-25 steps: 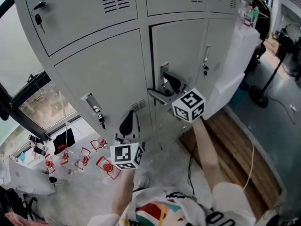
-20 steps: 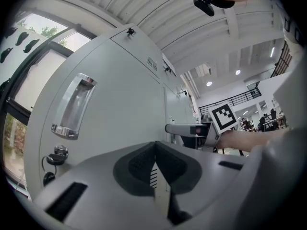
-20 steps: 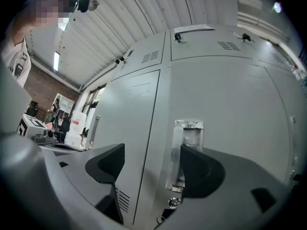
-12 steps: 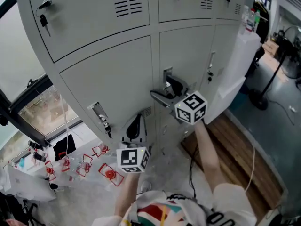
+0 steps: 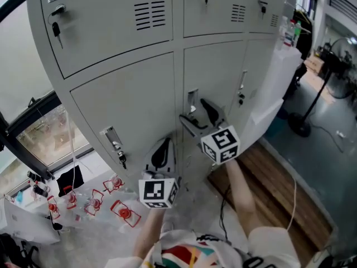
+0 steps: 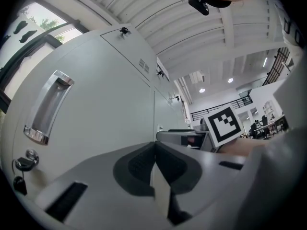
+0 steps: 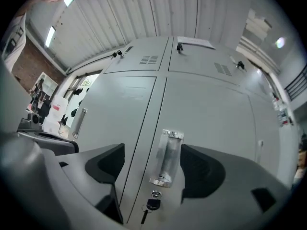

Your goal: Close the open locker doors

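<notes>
Head view, lockers: a grey bank fills the picture from 9 to 2 o'clock, two rows of doors showing.
Head view, middle lower door: just past centre toward 12 o'clock. It lies flush with the doors either side, and its recessed handle is at its left edge.
Head view, right gripper: at centre, pointing at that handle from just in front, jaws apart. Whether it touches the door cannot be told. Its marker cube sits toward 5 o'clock of the jaws.
Head view, left gripper: toward 7 o'clock of the right one, aimed at the seam beside the left lower door, jaws together.
Head view, key: hangs under the left lower door's handle, toward 9 o'clock of the left gripper.
Head view, floor: red-framed items at 8 o'clock, wooden boards at 4 o'clock.

Left gripper view, left gripper: at 6 o'clock, the dark pads meet with nothing between them.
Left gripper view, left lower door: shut, filling 9 to 12 o'clock. Its handle is at 9 o'clock with the key below it at 8 o'clock.

Right gripper view, right gripper: jaws wide apart and empty.
Right gripper view, middle lower door: straight ahead, flush along its seam. Its handle shows between the jaws at 6 o'clock, with a key in the lock beneath.
</notes>
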A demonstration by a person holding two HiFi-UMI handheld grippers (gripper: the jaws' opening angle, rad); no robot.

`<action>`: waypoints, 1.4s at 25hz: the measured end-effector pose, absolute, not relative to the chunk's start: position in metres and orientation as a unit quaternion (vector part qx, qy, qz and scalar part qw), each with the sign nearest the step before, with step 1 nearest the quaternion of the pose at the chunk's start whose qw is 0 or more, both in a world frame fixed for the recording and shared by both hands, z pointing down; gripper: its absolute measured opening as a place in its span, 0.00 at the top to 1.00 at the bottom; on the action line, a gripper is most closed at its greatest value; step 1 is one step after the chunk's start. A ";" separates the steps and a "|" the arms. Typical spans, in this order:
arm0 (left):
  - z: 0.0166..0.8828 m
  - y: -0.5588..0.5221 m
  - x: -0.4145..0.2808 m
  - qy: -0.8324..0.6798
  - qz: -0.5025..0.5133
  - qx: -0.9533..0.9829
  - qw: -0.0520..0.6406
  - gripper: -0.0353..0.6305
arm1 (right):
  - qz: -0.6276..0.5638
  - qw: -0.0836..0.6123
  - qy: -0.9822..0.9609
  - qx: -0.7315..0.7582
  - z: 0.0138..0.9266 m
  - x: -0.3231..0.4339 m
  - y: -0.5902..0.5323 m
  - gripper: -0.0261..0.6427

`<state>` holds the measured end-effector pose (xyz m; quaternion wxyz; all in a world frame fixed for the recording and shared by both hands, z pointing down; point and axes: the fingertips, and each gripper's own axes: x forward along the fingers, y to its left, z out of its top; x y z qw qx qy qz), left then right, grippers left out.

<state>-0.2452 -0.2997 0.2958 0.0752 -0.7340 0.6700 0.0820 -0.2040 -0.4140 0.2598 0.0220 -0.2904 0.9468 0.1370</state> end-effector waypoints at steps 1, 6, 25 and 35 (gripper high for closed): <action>0.293 -0.299 -0.240 0.669 0.085 -0.735 0.077 0.94 | 0.153 0.023 0.943 -0.293 0.255 -0.197 -0.407 0.46; 0.285 -0.292 -0.205 0.661 0.098 -0.740 0.077 0.94 | 0.208 0.003 0.933 -0.292 0.243 -0.149 -0.355 0.46; 0.380 -0.238 -0.123 0.702 0.092 -0.706 -0.004 0.94 | 0.052 0.030 0.896 -0.440 0.362 0.050 -0.280 0.95; 0.385 -0.224 -0.111 0.701 0.081 -0.709 -0.005 0.94 | 0.051 0.031 0.890 -0.452 0.374 0.065 -0.267 0.95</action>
